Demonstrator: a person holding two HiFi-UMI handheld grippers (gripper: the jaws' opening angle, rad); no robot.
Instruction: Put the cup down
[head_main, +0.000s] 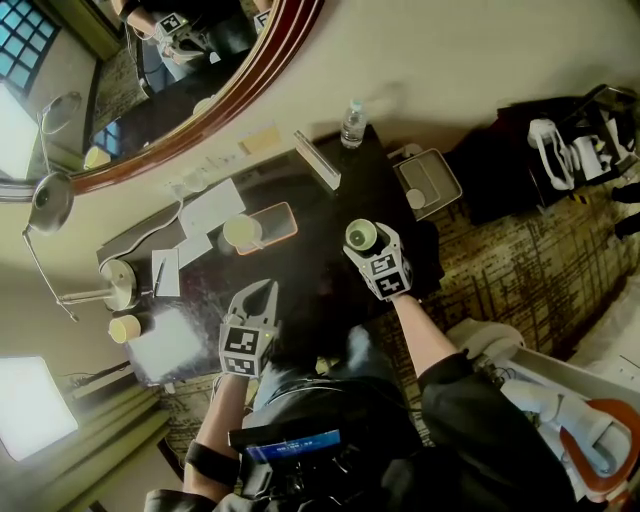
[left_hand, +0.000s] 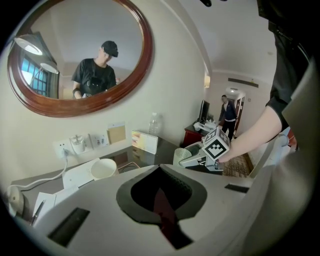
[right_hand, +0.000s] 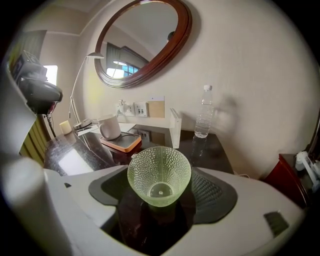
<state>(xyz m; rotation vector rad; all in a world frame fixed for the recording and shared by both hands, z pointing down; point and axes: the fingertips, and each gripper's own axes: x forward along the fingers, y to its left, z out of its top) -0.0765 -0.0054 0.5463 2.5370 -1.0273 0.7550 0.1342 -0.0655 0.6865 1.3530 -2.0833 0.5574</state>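
The right tool (head_main: 364, 244), jaws spread wide, brackets the green dimpled cup (right_hand: 159, 175), which appears to stand upright on the dark desk (head_main: 325, 205), seemingly freed so it can rest there. At the cup's 8 o'clock, the left tool (head_main: 256, 298) hangs pressed together and empty, clear of the placement. A water bottle (right_hand: 205, 112) stands at 1 o'clock.

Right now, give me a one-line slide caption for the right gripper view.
Green dimpled cup on the dark desk between the right tool's open jaws; water bottle and white mug behind.
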